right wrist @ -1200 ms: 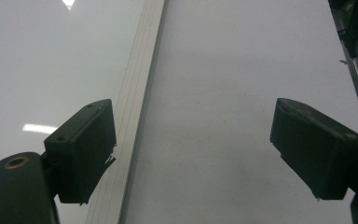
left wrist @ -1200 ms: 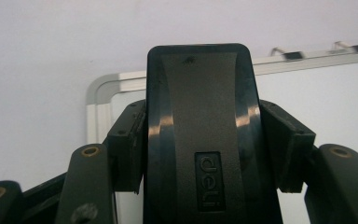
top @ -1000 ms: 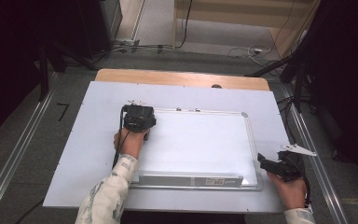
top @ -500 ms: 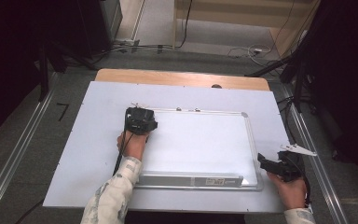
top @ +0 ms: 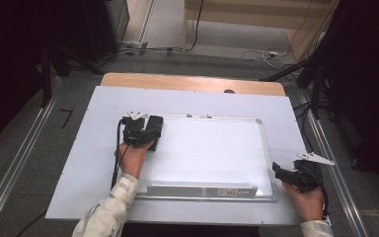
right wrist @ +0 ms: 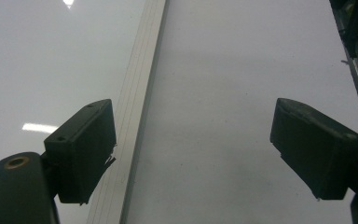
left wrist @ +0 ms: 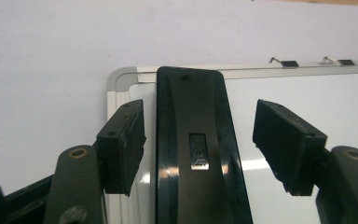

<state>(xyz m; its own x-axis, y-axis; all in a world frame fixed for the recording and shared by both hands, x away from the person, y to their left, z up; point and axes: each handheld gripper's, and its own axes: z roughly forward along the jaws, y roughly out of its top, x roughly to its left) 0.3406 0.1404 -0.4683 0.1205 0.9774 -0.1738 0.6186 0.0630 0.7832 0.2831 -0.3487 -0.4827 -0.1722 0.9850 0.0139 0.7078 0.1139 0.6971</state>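
The black eraser (left wrist: pixel 196 149) lies on the whiteboard's (top: pixel 217 148) far-left corner, its long axis running straight away between the spread jaws of the left hand-held gripper (left wrist: pixel 209 144), neither pad touching, while the right hand-held gripper (right wrist: pixel 205 149), also spread, hovers over the board's right edge with bare tabletop (top: pixel 286 113) beyond.

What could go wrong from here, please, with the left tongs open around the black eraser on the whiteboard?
The left tongs stand open, with gaps either side of the black eraser; closing off-centre could push it askew instead of gripping it. The eraser lies at the whiteboard corner, so one pad might catch the metal frame. The right tongs hover open over the board's other edge, steadying nothing.
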